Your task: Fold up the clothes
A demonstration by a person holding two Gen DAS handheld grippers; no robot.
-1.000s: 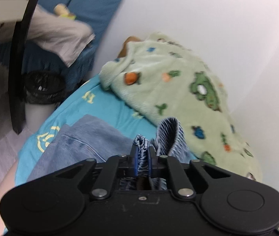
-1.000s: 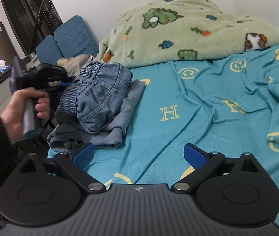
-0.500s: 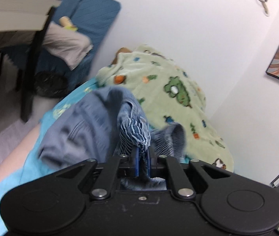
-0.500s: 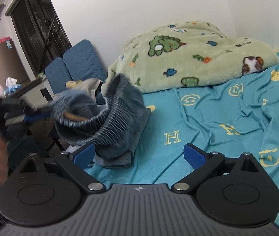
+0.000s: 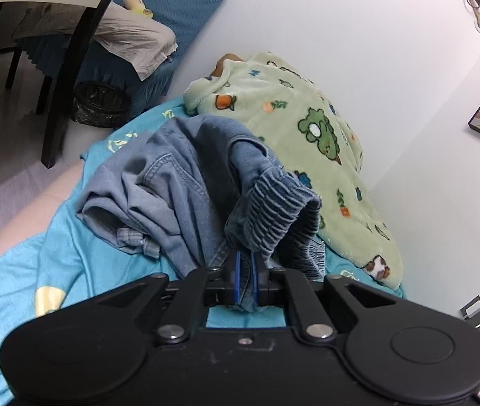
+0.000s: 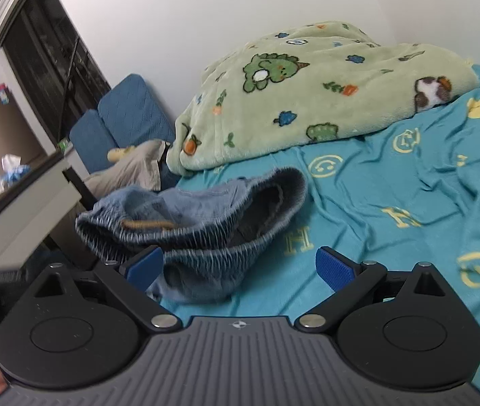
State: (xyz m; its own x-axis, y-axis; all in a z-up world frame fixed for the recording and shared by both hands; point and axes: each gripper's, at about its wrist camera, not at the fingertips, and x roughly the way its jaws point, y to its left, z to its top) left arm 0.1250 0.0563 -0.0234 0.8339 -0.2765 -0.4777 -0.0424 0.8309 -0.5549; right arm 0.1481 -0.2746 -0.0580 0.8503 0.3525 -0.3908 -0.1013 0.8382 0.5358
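A pair of blue denim trousers with a ribbed elastic waistband lies bunched on the turquoise bed sheet. My left gripper is shut on the waistband's edge and holds it lifted. In the right wrist view the same trousers hang with the waistband open and stretched sideways. My right gripper stands open just in front of the denim, its left blue pad against the cloth and the right pad over bare sheet.
A green fleece blanket with dinosaur prints is heaped at the head of the bed by the wall. Left of the bed stand a dark table leg, a black bin and a blue chair with beige cloth.
My left gripper has pulled the trousers off the folded pile, up and toward me, spreading the waistband. My right gripper has come closer to the denim and stayed open.
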